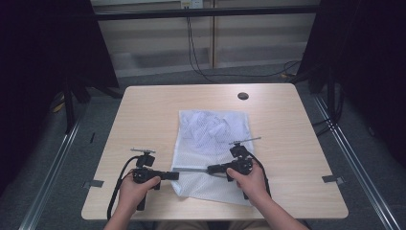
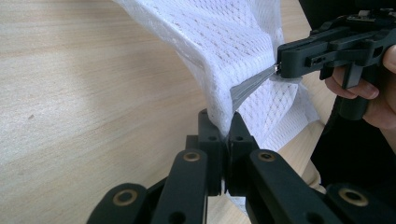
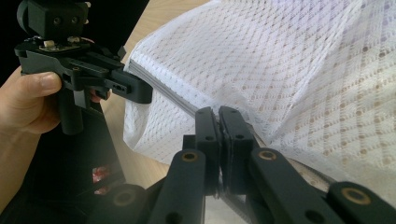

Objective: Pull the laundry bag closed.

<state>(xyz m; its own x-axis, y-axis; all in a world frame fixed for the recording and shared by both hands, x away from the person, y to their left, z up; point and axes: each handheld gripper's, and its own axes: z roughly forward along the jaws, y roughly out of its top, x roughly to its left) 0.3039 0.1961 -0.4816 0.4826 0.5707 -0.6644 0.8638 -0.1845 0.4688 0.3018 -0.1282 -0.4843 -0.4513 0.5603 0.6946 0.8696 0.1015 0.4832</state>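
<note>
We see a white mesh laundry bag (image 1: 210, 143) lying flat near the middle of the wooden table (image 1: 143, 115), its near edge lifted off the surface. Along that edge runs a grey zipper strip (image 1: 191, 169), stretched between our two tools. The left gripper (image 1: 173, 175) has its jaws closed on the bag's near left end, and the right gripper (image 1: 211, 168) has its jaws clamped on the strip farther right.
</note>
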